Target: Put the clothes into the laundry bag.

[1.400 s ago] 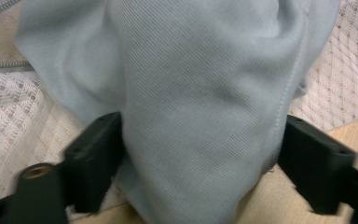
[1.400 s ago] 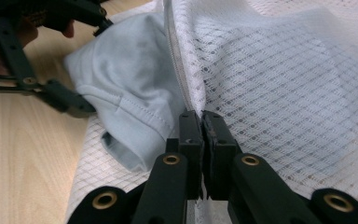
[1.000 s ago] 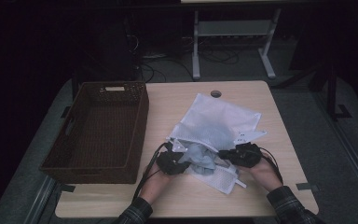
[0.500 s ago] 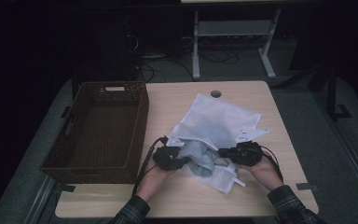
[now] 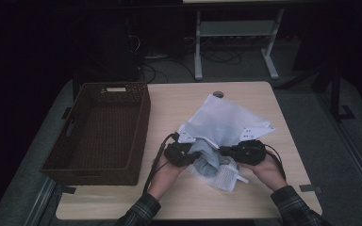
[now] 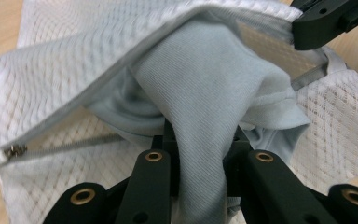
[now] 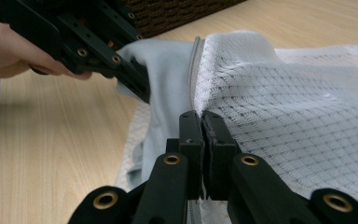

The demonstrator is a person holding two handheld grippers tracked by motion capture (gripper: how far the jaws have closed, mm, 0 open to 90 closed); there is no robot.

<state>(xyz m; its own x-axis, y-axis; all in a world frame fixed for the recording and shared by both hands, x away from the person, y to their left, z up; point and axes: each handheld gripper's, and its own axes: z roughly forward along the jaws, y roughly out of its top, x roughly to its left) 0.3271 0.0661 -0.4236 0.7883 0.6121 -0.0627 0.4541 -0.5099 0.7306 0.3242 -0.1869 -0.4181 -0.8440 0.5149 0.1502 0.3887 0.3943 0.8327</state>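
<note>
While left gripper (image 6: pixel 200 154) clamps pale blue garment (image 6: pixel 205 93) at open mouth of white mesh laundry bag (image 5: pixel 226 125), right gripper (image 7: pixel 201 126) pinches bag's zipper edge. Garment partly inside bag, mid-table near front edge. Wicker basket (image 5: pixel 136 117) sits left of bag, apart.

bag (image 5: pixel 226 122): white open-weave mesh, metal zip | garment (image 6: pixel 205 93): pale grey-blue ribbed knit cloth, matt | basket (image 5: pixel 99 132): dark woven wicker, rough | bench (image 5: pixel 169 101): light smooth wood-grain | claw (image 7: pixel 200 140): matt black plastic
</note>
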